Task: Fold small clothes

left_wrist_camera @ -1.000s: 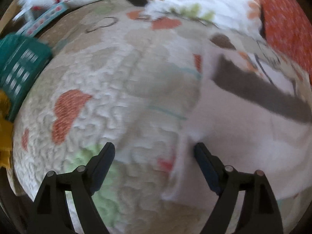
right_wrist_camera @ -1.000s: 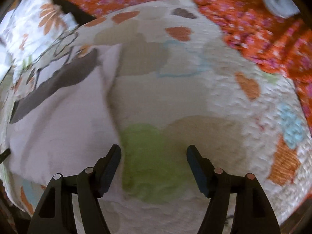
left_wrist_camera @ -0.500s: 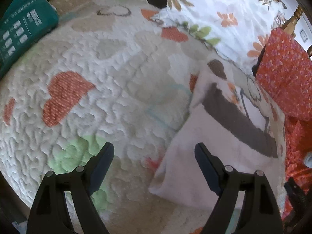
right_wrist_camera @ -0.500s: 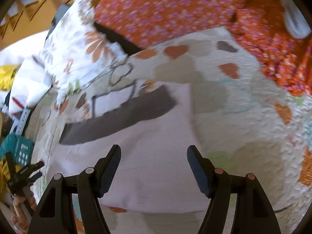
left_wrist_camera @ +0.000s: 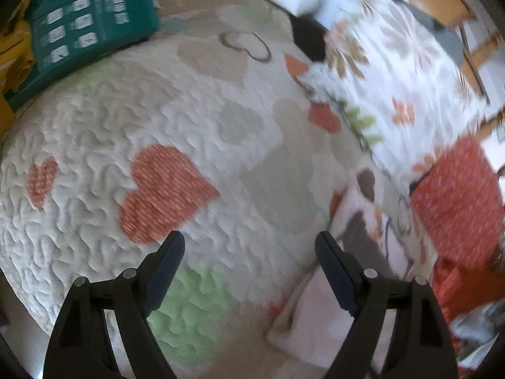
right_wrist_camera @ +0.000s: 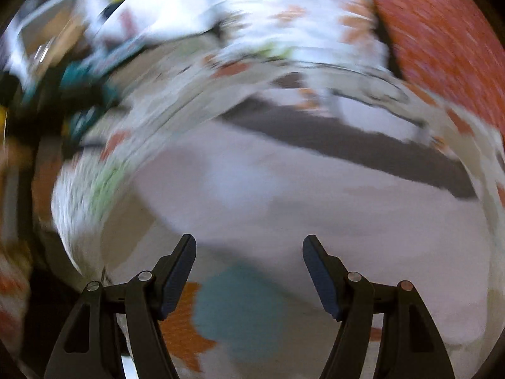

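Left wrist view: the left gripper [left_wrist_camera: 249, 252] is spread wide, holding nothing, above the heart-patterned quilted bedspread [left_wrist_camera: 189, 120]. The pale pink garment with a dark grey band [right_wrist_camera: 300, 183] lies flat beneath the right gripper [right_wrist_camera: 249, 254], equally spread and empty.

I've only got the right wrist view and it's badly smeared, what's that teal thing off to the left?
Observer: The left wrist view shows a teal package printed with white icons, lying on the quilt's far edge.
Operator: Is the left tool holding anything?
Observer: No, the left tool is open over bare quilt, with the pale garment beside its right finger.
Operator: Anything by the package?
Observer: Yellow fabric sits just left of it.
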